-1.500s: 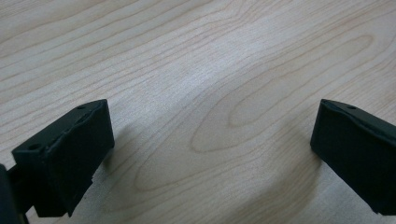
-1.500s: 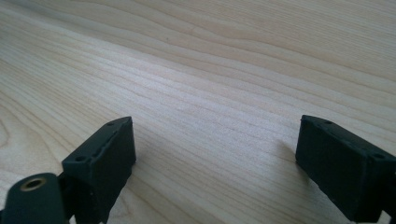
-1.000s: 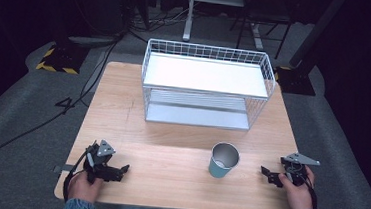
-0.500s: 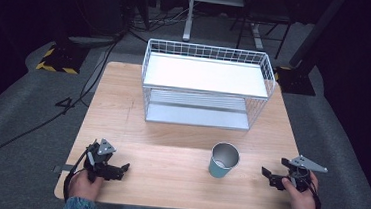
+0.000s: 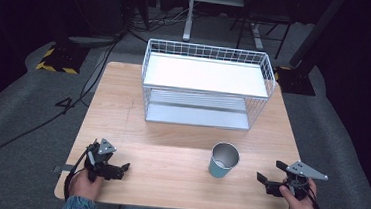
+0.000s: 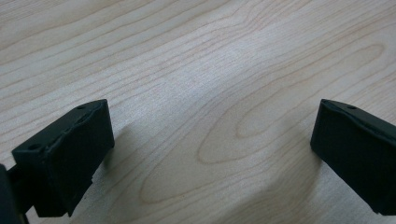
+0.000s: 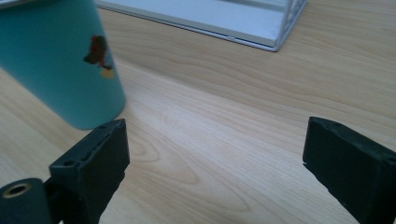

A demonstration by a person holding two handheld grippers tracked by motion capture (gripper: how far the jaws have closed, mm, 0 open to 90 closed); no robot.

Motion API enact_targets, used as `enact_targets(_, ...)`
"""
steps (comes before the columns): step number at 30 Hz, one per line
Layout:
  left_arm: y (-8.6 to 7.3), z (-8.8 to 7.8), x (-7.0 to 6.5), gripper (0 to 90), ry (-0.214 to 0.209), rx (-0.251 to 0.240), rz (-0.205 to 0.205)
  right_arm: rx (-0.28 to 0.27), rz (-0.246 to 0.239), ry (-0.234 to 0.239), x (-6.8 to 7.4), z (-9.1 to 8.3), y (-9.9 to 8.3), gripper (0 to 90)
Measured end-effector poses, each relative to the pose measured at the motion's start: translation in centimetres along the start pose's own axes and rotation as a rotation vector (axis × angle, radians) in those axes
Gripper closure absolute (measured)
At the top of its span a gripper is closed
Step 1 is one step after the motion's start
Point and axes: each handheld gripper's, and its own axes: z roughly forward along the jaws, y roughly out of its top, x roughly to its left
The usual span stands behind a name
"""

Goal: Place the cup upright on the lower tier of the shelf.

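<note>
From the high view, a light wooden tabletop [image 5: 181, 134] carries a white wire-mesh two-tier shelf basket [image 5: 206, 86] at its far side and an upright teal metal cup [image 5: 223, 160] near the front, right of centre; the left gripper [image 5: 118, 169] rests at the front left corner, the right gripper [image 5: 271, 174] just right of the cup. In the left gripper view, the jaws stand wide apart over bare wood, holding nothing. In the right gripper view, the jaws gape wide and empty; the cup [image 7: 60, 60] stands beyond the left jaw, apart from it, the basket [image 7: 224, 18] farther back.

A teal cup [image 5: 223, 160] stands on the wooden table [image 5: 181, 134] in front of a white wire basket [image 5: 206, 84].
</note>
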Motion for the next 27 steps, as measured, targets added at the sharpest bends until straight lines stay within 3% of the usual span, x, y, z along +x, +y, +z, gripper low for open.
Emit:
enact_targets(7, 0.1, 0.1, 0.0, 0.0, 0.002, -0.001, -0.005, -0.001, -0.045, 0.070, 2.0, -0.4, 0.5, 8.7)
enact_targets(14, 0.1, 0.1, 0.1, 0.0, 0.004, -0.002, -0.003, -0.012, -0.058, 0.118, 3.4, -0.3, 1.0, 8.7)
enact_targets(18, 0.1, 0.1, 0.0, 0.0, 0.006, -0.001, -0.007, 0.007, -0.062, 0.174, 4.7, 0.7, 1.2, 8.7)
enact_targets(27, 0.1, 0.1, 0.0, 0.0, 0.012, -0.001, -0.014, 0.038, -0.093, 0.221, 6.6, 2.7, 1.4, 9.5)
